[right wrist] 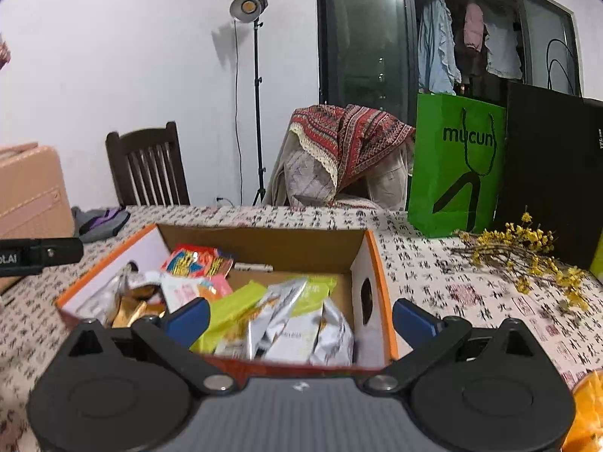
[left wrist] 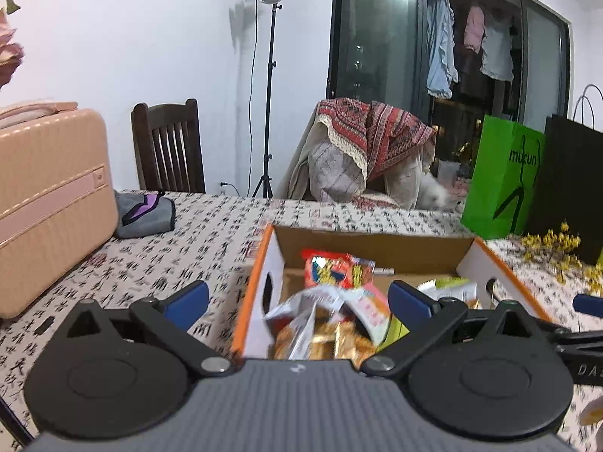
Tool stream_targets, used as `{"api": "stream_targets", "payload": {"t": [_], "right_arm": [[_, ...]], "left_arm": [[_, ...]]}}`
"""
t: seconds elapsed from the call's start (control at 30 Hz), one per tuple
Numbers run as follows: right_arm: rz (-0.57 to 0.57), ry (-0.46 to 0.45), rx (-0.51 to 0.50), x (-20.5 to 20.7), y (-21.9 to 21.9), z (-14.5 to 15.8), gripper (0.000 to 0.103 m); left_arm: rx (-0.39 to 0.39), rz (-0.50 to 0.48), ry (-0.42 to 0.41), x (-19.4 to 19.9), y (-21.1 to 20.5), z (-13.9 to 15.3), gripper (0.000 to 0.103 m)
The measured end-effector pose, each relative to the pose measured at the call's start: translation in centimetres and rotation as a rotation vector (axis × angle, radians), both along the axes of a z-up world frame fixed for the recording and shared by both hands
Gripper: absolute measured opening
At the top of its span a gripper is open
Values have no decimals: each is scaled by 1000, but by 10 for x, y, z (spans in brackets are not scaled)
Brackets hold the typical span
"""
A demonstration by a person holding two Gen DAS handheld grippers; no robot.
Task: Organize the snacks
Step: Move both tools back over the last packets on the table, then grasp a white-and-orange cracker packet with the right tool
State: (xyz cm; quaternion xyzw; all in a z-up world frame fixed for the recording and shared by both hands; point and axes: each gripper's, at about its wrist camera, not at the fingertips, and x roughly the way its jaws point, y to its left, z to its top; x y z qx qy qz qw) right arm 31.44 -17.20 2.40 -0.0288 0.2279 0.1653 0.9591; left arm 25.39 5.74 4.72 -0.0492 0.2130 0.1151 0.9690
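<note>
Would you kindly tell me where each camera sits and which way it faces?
Left wrist: on the left gripper, looking forward over the cardboard box of snacks; its open blue fingers show.
Right wrist: on the right gripper, facing the same box from further right; its open fingers show.
Both share the box, green bag, floor lamp and chair.

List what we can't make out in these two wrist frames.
- Snack labels in the cardboard box: motion blur, both views.
- Box's near wall, left wrist view: hidden behind the left claw body.
- Orange item at lower right, right wrist view: cut off by the edge.
- Lower packets under the silver packets: buried.
- Right claw: open, empty.
</note>
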Motion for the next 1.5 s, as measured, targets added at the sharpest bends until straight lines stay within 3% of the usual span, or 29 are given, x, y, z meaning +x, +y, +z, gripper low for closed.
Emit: {"api": "stream_targets", "payload": {"t": [0.2,0.53,1.03,1.17,1.33,1.5], "right_arm": [[-3,46,-37,-19,2,-14,103],[24,149,-82,-42,6,-43,103],[109,231,-157,-37,53,-68,103],[130,237,-139,-36,56,-75,93],[135,238,-120,-37,52,-75,91],[205,226,-115,-46,53,-70,53]], "left_arm": [[-6,-49,38,-29,10,-22,103],[-37,-40,105,-66,27,-53,103],[-105,-80,164,-82,40,-90,103],[-125,-91,167,-81,42,-94,103],[-134,-98,171,-80,42,-95,103],[-136,-91,177,-78,42,-97,103]]}}
